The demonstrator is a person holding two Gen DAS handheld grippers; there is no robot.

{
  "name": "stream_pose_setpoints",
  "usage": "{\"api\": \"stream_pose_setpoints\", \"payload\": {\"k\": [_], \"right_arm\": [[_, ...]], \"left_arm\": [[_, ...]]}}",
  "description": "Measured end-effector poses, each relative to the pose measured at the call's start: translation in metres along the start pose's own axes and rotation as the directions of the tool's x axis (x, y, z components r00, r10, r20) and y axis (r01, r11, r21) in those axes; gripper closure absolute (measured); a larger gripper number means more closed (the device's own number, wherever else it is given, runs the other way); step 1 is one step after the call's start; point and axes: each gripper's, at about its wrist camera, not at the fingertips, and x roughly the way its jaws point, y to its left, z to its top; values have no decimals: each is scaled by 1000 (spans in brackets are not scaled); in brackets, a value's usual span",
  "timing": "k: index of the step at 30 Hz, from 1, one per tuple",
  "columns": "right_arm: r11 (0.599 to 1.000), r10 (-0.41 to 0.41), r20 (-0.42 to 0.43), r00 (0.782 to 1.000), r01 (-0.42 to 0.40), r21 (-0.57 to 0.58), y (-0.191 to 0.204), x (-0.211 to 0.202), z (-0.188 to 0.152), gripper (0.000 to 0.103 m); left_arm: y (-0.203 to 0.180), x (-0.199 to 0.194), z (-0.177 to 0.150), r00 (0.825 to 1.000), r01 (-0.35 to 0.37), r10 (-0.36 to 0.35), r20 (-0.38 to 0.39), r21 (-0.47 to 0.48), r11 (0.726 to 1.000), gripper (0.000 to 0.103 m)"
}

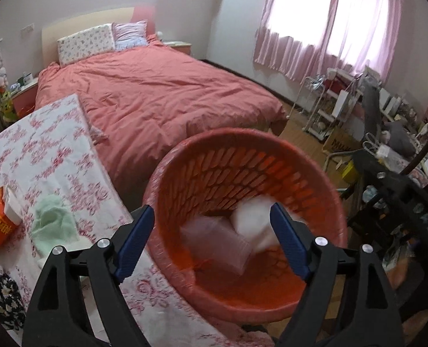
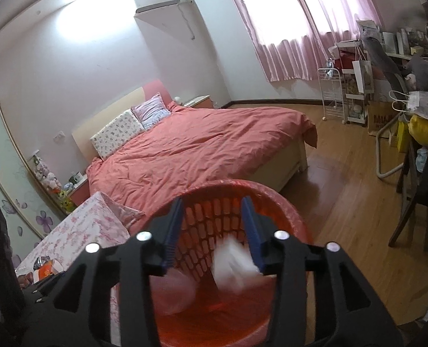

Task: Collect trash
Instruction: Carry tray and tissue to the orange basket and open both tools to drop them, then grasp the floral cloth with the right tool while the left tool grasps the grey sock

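My left gripper (image 1: 211,243) is spread wide, gripping nothing, over the round orange plastic basket (image 1: 324,202) with slotted lattice walls and a thin film liner. My right gripper (image 2: 212,232) is also released. Blurred white crumpled paper (image 2: 232,263) sits inside, right of a clear bag (image 1: 217,243). Floral tablecloth (image 1: 55,156) left.

Basket (image 1: 324,179) on floor, right of surface (image 1: 55,150); bed (image 1: 162,92) behind both. Crumpled paper (image 1: 254,217) and bag (image 1: 217,245) inside basket.
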Motion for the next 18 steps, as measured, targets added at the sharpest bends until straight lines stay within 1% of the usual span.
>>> {"api": "stream_pose_setpoints", "payload": {"k": [1,4,6,10,14,18], "right_arm": [[1000,-9,3,1000,9,-5,-1,0,0,51],[998,-47,15,999,47,-51,1,-4,-1,45],[994,-66,14,998,67,-86,7,-5,-3,44],[988,-73,13,997,74,-132,22,-13,-10,44],[984,-49,1,999,48,-173,43,-21,-16,44],[977,14,-33,999,-20,-212,76,-31,-23,44]], "left_arm": [[1,-1,-1,1000,-7,7,-2,-6,1000,22],[10,-9,-5,999,-39,39,-1,-21,999,21],[17,-14,-6,998,-62,62,2,-23,998,20],[33,-32,-12,995,-100,100,16,-32,994,19],[56,-50,-15,991,-131,133,29,-49,990,19],[88,-77,-27,983,-170,175,46,-96,981,19]]}}
